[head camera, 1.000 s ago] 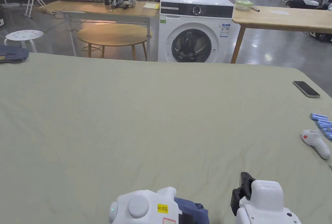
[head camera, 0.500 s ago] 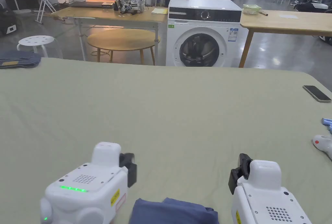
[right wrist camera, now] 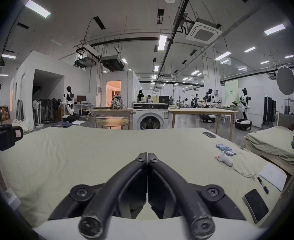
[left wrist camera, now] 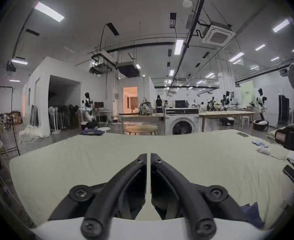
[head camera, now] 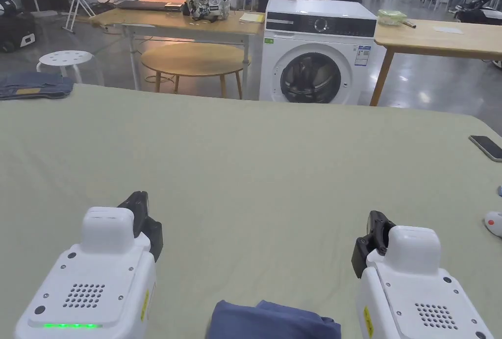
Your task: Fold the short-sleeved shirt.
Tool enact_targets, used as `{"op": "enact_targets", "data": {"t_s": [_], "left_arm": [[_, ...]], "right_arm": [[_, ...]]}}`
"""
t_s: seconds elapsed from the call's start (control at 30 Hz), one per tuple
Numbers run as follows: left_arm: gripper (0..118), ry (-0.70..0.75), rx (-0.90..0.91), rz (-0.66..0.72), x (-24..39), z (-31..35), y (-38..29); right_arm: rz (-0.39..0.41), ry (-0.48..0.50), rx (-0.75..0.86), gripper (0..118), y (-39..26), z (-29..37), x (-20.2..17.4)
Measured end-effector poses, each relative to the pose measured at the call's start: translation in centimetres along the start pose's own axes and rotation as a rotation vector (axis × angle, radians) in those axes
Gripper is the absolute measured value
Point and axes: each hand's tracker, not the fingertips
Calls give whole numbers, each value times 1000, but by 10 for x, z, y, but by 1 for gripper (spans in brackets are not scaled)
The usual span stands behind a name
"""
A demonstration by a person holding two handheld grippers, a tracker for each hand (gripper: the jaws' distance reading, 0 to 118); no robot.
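The dark blue short-sleeved shirt (head camera: 274,320) lies bunched at the near edge of the green-covered table (head camera: 255,158), between my two grippers. It also peeks in at the lower right of the left gripper view as a blue lump (left wrist camera: 251,214). My left gripper (head camera: 141,202) hovers to the left of the shirt, apart from it; its jaws (left wrist camera: 148,157) are shut with nothing between them. On the other side, my right gripper (head camera: 375,220) is likewise shut and holds nothing (right wrist camera: 147,155). Both point toward the far edge of the table.
A phone (head camera: 486,147) and a white controller (head camera: 492,222) lie at the table's right edge, with blue batteries (right wrist camera: 226,151), another phone (right wrist camera: 255,204) and paper (right wrist camera: 272,176) nearby. Folded denim (head camera: 34,85) sits far left. A washing machine (head camera: 313,60) stands beyond the table.
My left gripper has come away from the blue shirt, turned upright and moved left and forward. The right gripper has edged forward. The head camera has shifted too.
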Motion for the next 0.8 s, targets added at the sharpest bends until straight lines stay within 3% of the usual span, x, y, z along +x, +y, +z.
{"op": "enact_targets", "data": {"t_s": [0.17, 0.37, 0.5, 0.57, 0.63, 0.8], "left_arm": [[0, -18, 1, 15, -2, 5, 1], [0, -26, -63, 40, -5, 6, -15], [0, -31, -136, 65, -12, 7, -27], [0, -40, -177, 77, -17, 8, -32], [0, -54, -218, 80, -22, 9, -41], [0, -158, -425, 197, -35, 6, -64]], "right_arm": [[32, 63, -111, 0, -27, 28, -8], [43, 150, -386, 0, -91, 37, -30], [77, 126, -525, 0, -128, 24, -37], [50, 95, -593, 0, -143, 13, -34], [8, 85, -573, 0, -146, 6, -30], [36, 70, -576, 0, -141, 2, -35]]}}
